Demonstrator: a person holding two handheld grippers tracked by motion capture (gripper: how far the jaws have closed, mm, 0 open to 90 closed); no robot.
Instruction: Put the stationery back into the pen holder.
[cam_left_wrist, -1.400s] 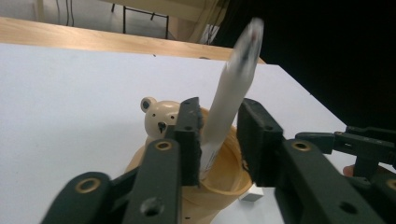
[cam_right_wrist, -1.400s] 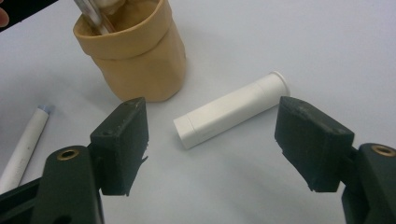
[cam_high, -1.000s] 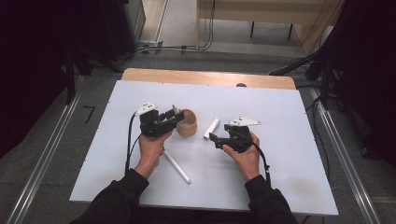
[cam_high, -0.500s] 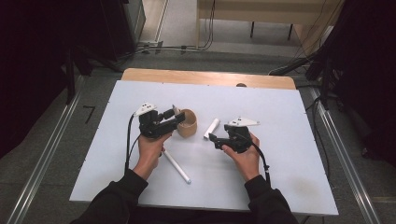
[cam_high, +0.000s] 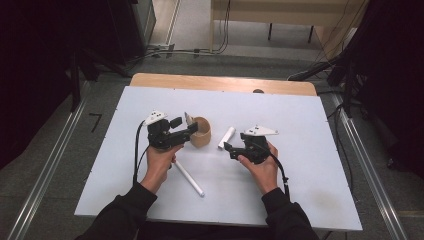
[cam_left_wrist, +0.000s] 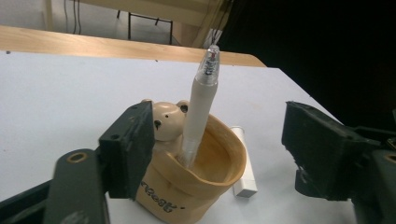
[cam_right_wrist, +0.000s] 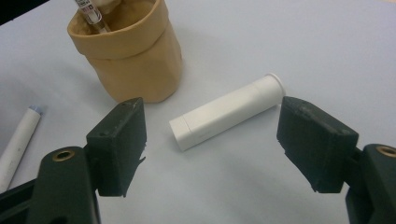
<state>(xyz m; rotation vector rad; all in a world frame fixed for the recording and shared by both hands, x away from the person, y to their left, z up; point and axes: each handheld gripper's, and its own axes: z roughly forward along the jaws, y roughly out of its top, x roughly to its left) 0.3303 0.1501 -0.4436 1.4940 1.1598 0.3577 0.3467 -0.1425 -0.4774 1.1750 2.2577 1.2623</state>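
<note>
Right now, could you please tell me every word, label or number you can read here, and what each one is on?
"est": dark letters low on the tan cup; the start of the word is cut off.
Barcode-like label on the pen standing in the cup: too small to read.
White tube: no print visible.

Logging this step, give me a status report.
Left gripper just opened, pen standing in cup. Right gripper open over white tube. Nothing blocking.
</note>
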